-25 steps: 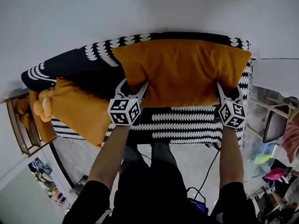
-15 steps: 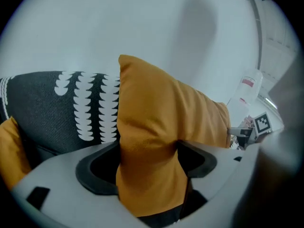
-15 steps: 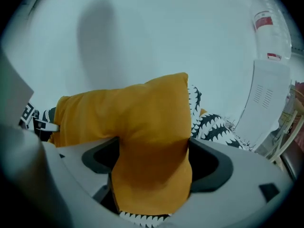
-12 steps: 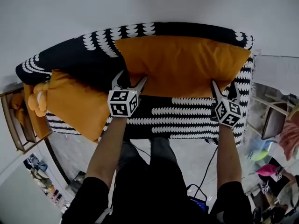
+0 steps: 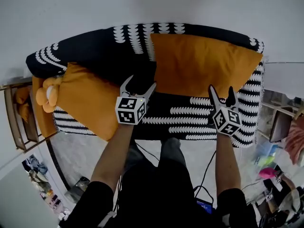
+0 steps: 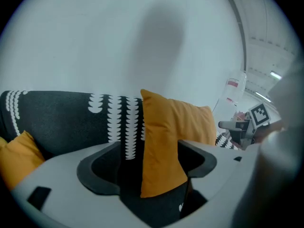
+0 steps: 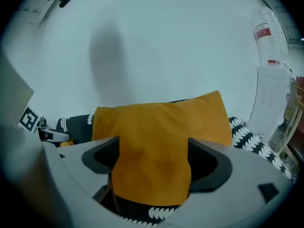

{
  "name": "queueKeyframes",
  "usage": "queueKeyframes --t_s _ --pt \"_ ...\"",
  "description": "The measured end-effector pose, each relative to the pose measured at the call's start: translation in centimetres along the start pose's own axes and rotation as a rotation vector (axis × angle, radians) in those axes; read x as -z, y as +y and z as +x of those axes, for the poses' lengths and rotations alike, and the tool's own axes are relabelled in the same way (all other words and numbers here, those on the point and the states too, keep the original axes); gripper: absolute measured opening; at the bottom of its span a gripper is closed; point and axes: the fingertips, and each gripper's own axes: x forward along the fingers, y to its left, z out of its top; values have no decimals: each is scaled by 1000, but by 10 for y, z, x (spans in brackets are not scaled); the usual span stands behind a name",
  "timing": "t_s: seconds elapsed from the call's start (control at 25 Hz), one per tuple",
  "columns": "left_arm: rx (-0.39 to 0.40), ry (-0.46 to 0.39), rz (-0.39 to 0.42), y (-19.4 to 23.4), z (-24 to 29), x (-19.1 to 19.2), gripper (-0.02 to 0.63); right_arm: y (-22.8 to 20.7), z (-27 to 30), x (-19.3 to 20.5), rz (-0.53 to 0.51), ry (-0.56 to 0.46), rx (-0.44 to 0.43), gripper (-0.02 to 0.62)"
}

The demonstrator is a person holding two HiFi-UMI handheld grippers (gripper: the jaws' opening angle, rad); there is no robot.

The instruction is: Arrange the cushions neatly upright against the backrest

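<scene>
Left tongs (image 5: 139, 83): released, the jaws wide apart and just been opening. Nothing is between the pads. The tips are over the dark seat (image 5: 190, 115) at the foot of the backrest (image 5: 95, 51), left of centre in the head view and apart from both cushions.
Right tongs (image 5: 221, 89): released, the jaws also just been opening. The right cushion (image 5: 204, 63) shows ahead through the gap, but the pads do not press on it. The tips are just beside its lower edge, right of centre.
Right cushion: orange, upright against the backrest at the upper right of the head view.
Left cushion (image 5: 90, 103): orange, at the left of the frame, tilted across the seat's left end with one corner past the front edge.
Backrest: black with bands of white scallop marks.
Plush toy (image 5: 47, 95): orange, just beside the left cushion at the far left.
Wooden rack (image 5: 16, 122): at the left edge, beside the sofa.
</scene>
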Motion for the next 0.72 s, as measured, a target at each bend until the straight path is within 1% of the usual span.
queueKeyframes --t_s 0.08,0.2,0.32,0.48,0.72 --pt "-16 -8 -8 27 -25 4 383 33 -7 7 -13 7 -12 440" --pt "-53 -13 -45 76 -66 13 383 90 -10 18 -40 28 -46 440" --pt "-89 -20 -54 130 -108 20 383 159 -7 33 -42 46 -92 442" --pt "-164 -29 -91 212 -176 40 383 271 14 60 -65 89 -197 440" --pt "-300 -50 -169 343 -288 70 383 456 47 80 -163 137 -375 440"
